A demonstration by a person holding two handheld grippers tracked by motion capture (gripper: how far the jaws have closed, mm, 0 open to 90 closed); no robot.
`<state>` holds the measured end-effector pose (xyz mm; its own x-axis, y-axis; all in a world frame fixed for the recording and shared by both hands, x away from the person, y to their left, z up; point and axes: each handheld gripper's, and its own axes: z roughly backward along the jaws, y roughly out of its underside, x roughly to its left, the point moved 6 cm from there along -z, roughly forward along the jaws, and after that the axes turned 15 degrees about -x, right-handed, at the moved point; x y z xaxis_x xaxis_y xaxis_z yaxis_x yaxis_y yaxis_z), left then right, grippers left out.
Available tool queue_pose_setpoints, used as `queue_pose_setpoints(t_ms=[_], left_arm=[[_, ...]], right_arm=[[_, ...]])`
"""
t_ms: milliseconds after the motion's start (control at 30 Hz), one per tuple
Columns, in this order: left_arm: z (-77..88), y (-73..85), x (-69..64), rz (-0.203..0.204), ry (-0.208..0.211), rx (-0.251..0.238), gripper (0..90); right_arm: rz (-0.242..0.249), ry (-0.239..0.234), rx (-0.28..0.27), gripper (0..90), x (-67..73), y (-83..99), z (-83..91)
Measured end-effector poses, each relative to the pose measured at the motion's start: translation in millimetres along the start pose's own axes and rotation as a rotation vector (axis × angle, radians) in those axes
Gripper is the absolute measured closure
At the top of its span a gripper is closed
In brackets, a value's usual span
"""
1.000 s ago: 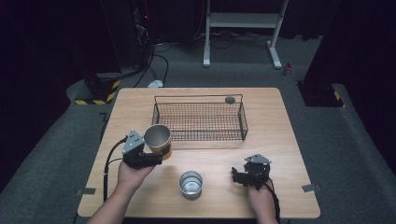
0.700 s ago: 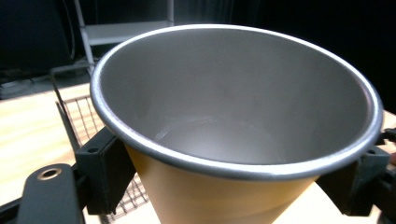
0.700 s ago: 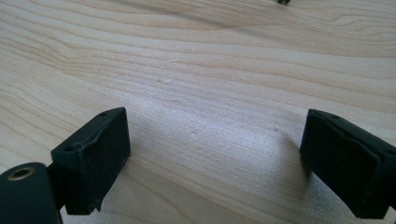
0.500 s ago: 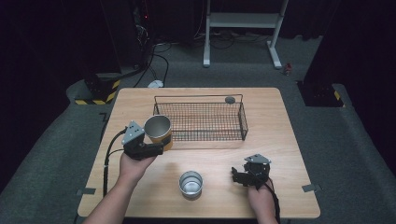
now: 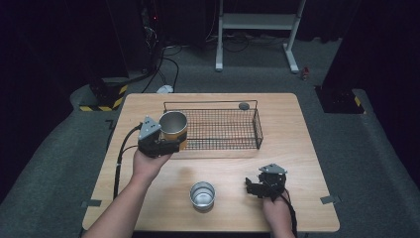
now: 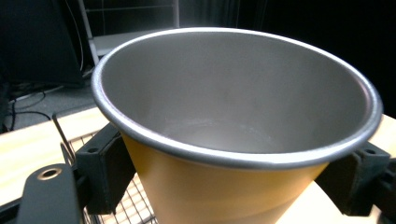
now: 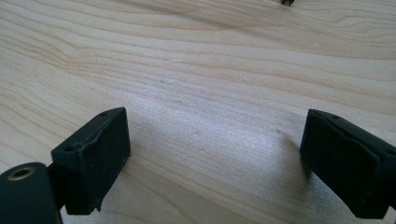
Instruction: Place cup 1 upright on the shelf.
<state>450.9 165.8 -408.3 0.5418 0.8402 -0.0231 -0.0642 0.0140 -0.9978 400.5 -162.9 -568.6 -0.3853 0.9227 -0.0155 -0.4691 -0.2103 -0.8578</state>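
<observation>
Both jaws of left hand-held gripper clamp cup.

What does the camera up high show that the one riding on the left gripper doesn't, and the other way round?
The high view alone takes in the second metal cup standing near the table's front edge, the right gripper resting beside it, and the whole wire basket. The left gripper view alone looks down into the yellow cup's bare metal inside. Both show that cup clamped in the left gripper at the basket's corner.
</observation>
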Motion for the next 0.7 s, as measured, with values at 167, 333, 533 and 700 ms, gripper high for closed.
queue_pose_setpoints(t_ms=[167, 333, 533, 700], left_arm=[[-11.1, -6.0, 2.6, 0.017, -0.006, 0.003, 16.4], [-22.0, -9.1, 6.0, -0.005, -0.022, 0.004, 16.4], [-31.9, -4.0, 7.9, 0.024, -0.031, 0.013, 16.3], [-40.7, 0.0, 9.4, 0.025, -0.038, 0.018, 16.3]], right_arm=[[0.002, 0.000, -0.003, 8.6, 0.1, 0.1, 0.0], [-0.002, -0.001, -0.002, 8.5, 0.5, -0.1, -0.2], [-0.002, 0.000, -0.002, 8.6, 0.5, 0.0, -0.1], [-0.001, -0.001, 0.000, 8.5, 0.5, -0.1, -0.1]])
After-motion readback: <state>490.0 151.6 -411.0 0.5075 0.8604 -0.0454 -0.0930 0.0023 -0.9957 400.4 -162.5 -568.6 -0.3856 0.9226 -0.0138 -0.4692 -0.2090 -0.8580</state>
